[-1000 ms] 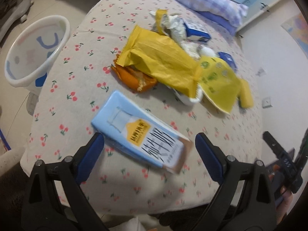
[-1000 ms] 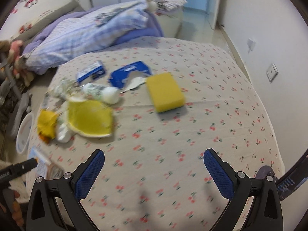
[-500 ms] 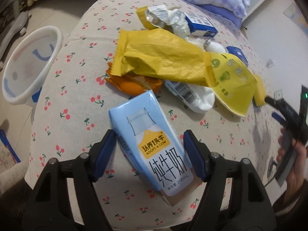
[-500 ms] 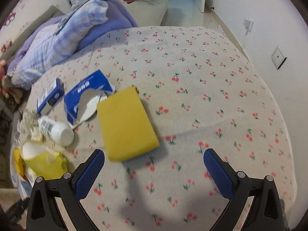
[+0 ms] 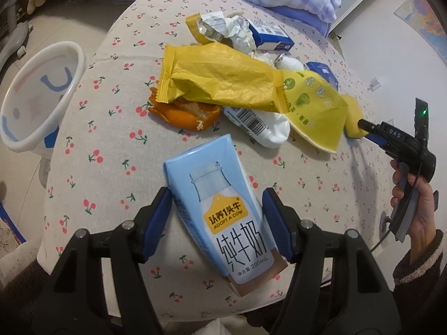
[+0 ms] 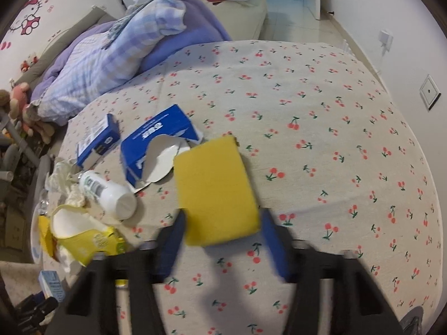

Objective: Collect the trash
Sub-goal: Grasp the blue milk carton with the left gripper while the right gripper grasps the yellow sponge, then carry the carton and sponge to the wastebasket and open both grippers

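Note:
My left gripper (image 5: pixel 216 223) is shut on a light blue milk carton (image 5: pixel 220 209) lying on the cherry-print tablecloth (image 5: pixel 111 150). Beyond it lie a yellow wrapper (image 5: pixel 223 78), orange peel (image 5: pixel 181 113), a white bottle (image 5: pixel 259 125), crumpled foil (image 5: pixel 223 28) and a blue box (image 5: pixel 269 37). In the right wrist view my right gripper (image 6: pixel 222 240) has its pads against both sides of a yellow sponge (image 6: pixel 215 189). Beside it lie a torn blue box (image 6: pixel 156 142), a white bottle (image 6: pixel 109 192) and a yellow bag (image 6: pixel 83 240).
A white plastic bin (image 5: pixel 36 95) stands off the table's left edge. A purple checked blanket (image 6: pixel 117 53) lies on a sofa behind the table. A white wall (image 6: pixel 391 14) is to the right. The right hand-held gripper shows at the left wrist view's right edge (image 5: pixel 396 139).
My left gripper closed onto the milk carton. My right gripper moved forward to the yellow sponge and closed around it.

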`<state>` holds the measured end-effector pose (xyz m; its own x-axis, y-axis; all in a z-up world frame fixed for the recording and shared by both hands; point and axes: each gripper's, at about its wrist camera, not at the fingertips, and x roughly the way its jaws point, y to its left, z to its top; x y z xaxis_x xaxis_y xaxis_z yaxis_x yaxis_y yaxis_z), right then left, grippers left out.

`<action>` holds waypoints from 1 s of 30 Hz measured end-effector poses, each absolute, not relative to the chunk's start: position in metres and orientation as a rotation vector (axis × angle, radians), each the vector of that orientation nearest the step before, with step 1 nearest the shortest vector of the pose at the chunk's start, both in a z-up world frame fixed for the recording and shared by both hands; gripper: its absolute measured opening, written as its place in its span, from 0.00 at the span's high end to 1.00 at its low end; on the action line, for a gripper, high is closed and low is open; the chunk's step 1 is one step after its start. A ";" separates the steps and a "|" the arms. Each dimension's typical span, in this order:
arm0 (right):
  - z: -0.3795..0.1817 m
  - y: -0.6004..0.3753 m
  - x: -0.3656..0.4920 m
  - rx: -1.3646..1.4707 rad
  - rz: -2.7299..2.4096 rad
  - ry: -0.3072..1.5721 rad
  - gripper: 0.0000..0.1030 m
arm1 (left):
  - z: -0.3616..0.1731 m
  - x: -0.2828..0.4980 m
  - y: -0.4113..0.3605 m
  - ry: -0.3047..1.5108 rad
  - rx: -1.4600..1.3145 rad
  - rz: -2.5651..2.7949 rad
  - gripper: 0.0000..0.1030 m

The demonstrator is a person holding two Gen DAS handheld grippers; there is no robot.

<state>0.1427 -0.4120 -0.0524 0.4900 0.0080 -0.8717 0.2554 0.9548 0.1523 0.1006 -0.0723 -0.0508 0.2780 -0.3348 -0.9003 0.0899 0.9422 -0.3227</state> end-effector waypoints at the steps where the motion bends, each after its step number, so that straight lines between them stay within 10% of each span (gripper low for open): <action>1: -0.050 -0.413 0.141 0.288 -0.152 1.045 0.65 | -0.048 0.100 -0.070 1.253 -0.233 -0.292 0.35; 6: -0.040 -0.422 0.134 0.374 -0.137 0.998 0.58 | -0.032 0.102 -0.062 1.205 -0.238 -0.294 0.36; 8: -0.038 -0.423 0.135 0.387 -0.147 0.988 0.21 | -0.030 0.104 -0.060 1.199 -0.234 -0.291 0.36; 9: -0.039 -0.422 0.137 0.389 -0.151 0.984 0.19 | -0.030 0.106 -0.059 1.198 -0.237 -0.289 0.36; 15: -0.059 -0.407 0.155 0.328 -0.182 1.052 0.21 | -0.027 0.113 -0.051 1.186 -0.268 -0.275 0.36; 17: -0.064 -0.398 0.159 0.256 -0.192 1.078 0.46 | -0.024 0.114 -0.050 1.181 -0.273 -0.278 0.36; 20: -0.063 -0.389 0.159 0.194 -0.203 1.102 0.52 | -0.018 0.114 -0.047 1.169 -0.286 -0.287 0.36; 30: -0.001 -0.355 0.115 0.276 -0.122 1.013 0.54 | 0.028 0.125 -0.013 1.069 -0.295 -0.295 0.36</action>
